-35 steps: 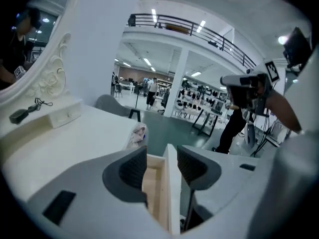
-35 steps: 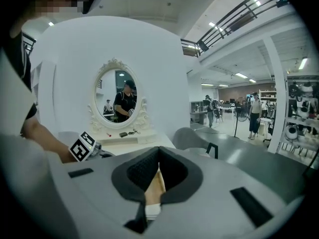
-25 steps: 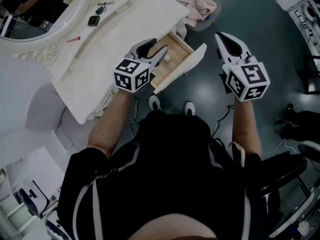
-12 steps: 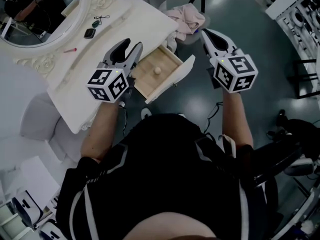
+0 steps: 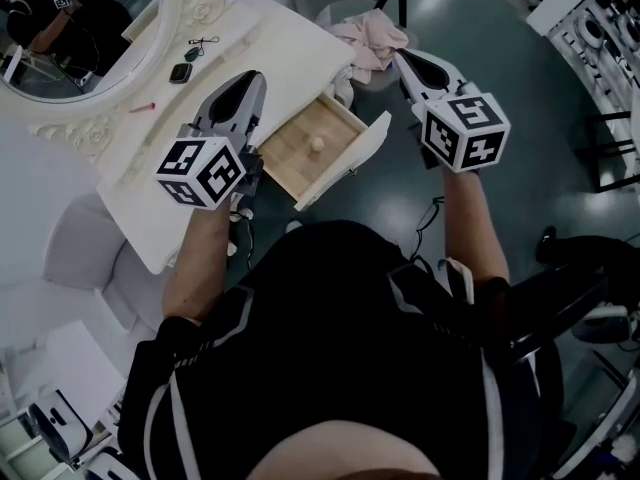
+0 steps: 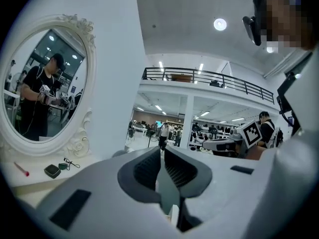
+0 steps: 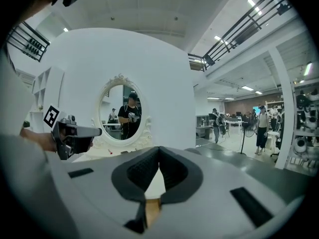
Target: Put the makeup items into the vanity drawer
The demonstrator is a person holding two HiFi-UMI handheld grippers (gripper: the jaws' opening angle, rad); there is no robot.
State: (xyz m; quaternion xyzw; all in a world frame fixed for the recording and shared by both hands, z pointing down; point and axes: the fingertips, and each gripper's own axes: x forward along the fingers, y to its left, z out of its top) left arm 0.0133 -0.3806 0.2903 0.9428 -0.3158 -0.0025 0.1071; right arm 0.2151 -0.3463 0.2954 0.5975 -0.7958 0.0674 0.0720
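A small pale round item [image 5: 317, 143] lay on the floor of the open vanity drawer [image 5: 343, 164]. A pink stick [image 5: 143, 107] and a dark compact [image 5: 180, 71] were on the vanity top [image 5: 275, 43], near the mirror [image 5: 150, 28]. A second earlier the left gripper [image 5: 248, 80] had been low at the drawer with its jaws wide. It had since lifted clear, and its jaws had just been closing to a thin slit with nothing between them. That suggested one item was delivered and others were left to fetch. The right gripper [image 5: 405, 61] hung beyond the drawer, pinched together and empty.
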